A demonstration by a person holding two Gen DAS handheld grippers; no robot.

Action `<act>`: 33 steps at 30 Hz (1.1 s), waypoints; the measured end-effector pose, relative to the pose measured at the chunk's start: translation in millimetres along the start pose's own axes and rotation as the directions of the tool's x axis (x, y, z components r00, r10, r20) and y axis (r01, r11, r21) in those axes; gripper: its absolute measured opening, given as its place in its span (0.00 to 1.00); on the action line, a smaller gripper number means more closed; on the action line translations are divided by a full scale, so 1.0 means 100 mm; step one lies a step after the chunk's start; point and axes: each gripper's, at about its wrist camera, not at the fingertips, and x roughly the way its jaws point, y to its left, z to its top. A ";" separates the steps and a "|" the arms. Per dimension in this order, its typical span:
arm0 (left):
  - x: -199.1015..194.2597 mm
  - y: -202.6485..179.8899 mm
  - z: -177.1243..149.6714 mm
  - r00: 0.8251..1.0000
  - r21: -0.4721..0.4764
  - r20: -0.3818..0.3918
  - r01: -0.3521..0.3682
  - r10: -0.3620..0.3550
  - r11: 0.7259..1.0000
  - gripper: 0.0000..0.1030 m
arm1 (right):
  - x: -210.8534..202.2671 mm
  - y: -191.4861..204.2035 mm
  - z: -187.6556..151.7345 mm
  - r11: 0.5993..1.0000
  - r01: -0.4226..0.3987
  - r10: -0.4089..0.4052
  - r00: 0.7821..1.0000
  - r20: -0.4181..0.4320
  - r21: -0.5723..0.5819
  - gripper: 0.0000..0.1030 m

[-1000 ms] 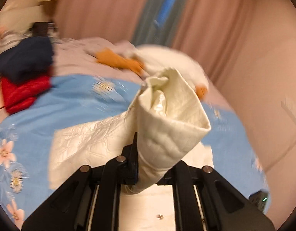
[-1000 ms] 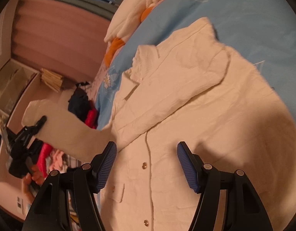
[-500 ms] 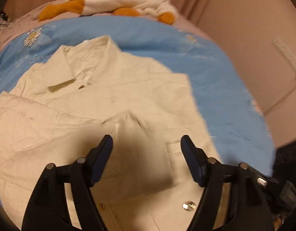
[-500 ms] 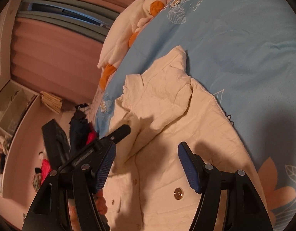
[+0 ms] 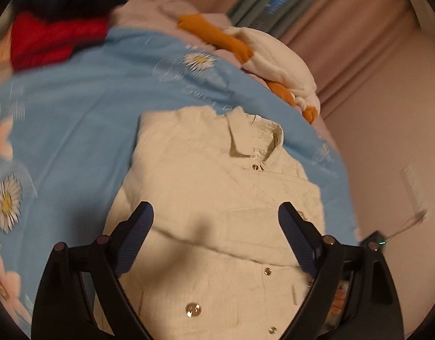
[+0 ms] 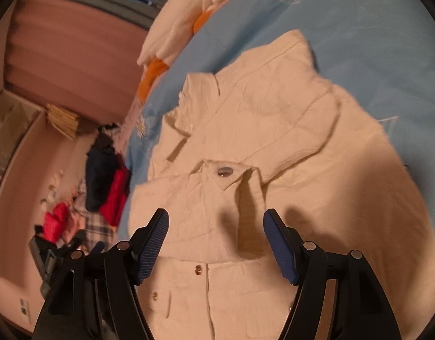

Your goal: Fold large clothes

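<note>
A cream button-up shirt (image 5: 217, 192) lies front up on the blue flowered bedcover (image 5: 75, 113), collar at the far end, both sleeves folded across its chest. My left gripper (image 5: 214, 221) is open and empty, hovering over the shirt's middle. In the right wrist view the same shirt (image 6: 274, 141) fills the frame, with a buttoned sleeve cuff (image 6: 225, 172) lying across the front. My right gripper (image 6: 216, 226) is open and empty just above that sleeve.
A white and orange plush toy (image 5: 274, 56) lies at the bed's far end. Red and dark blue clothes (image 5: 56, 36) are piled at the far left edge. Pink curtains (image 5: 344, 28) and a wall stand beyond. The floor with more clothes (image 6: 61, 221) shows left of the bed.
My left gripper let go of the cream sleeve it held a second ago; the sleeve now lies folded across the shirt. Both grippers hover open over the shirt.
</note>
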 end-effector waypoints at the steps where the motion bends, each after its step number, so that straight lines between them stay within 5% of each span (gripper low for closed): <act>1: 0.02 0.15 -0.03 0.999 -0.051 -0.025 0.019 -0.021 0.999 0.88 | 0.05 0.02 0.01 1.000 0.013 -0.013 1.000 -0.003 -0.016 0.68; 6: 0.39 0.41 -0.17 0.985 -0.196 -0.126 0.095 -0.121 0.976 0.88 | 0.28 -0.03 0.01 0.997 0.072 -0.072 0.997 -0.025 0.006 0.67; 8: 0.58 0.36 -0.18 0.967 -0.219 -0.167 0.154 -0.193 0.963 0.88 | 0.26 -0.04 0.00 0.997 0.080 -0.080 0.997 -0.012 -0.002 0.59; 10: 0.77 0.34 -0.16 0.971 -0.227 -0.185 0.108 -0.151 0.968 0.87 | 0.25 -0.06 0.02 0.996 0.090 -0.090 0.996 -0.004 -0.005 0.46; 13: 0.90 0.41 -0.07 0.982 -0.291 -0.099 0.125 -0.160 0.949 0.87 | 0.27 -0.03 0.06 0.996 0.086 -0.086 0.996 -0.004 0.003 0.16; 16: 0.88 0.40 0.06 0.971 -0.331 0.012 0.228 -0.237 0.916 0.86 | 0.18 0.14 0.13 0.996 0.078 -0.076 0.996 0.046 -0.049 0.08; 18: 0.79 0.39 0.13 0.965 -0.327 0.083 0.262 -0.248 0.908 0.84 | 0.05 0.29 0.21 0.995 0.051 -0.040 0.992 0.117 -0.090 0.07; 20: 0.73 0.36 0.19 0.959 -0.322 0.143 0.280 -0.245 0.905 0.71 | -0.10 0.43 0.30 0.989 0.025 0.003 0.981 0.193 -0.143 0.07; 23: 0.70 0.30 0.17 0.971 -0.284 0.136 0.230 -0.198 0.931 0.63 | -0.19 0.54 0.39 0.980 0.034 0.014 0.972 0.236 -0.198 0.06; 30: 0.93 0.52 -0.06 0.997 -0.232 -0.001 0.075 -0.077 0.970 0.63 | 0.27 -0.11 0.19 0.974 0.192 -0.182 0.979 0.090 -0.118 0.06; 33: 0.87 0.60 -0.03 0.994 -0.258 -0.024 0.093 -0.102 0.962 0.63 | 0.30 -0.30 0.21 0.988 0.145 -0.141 0.988 0.062 -0.055 0.07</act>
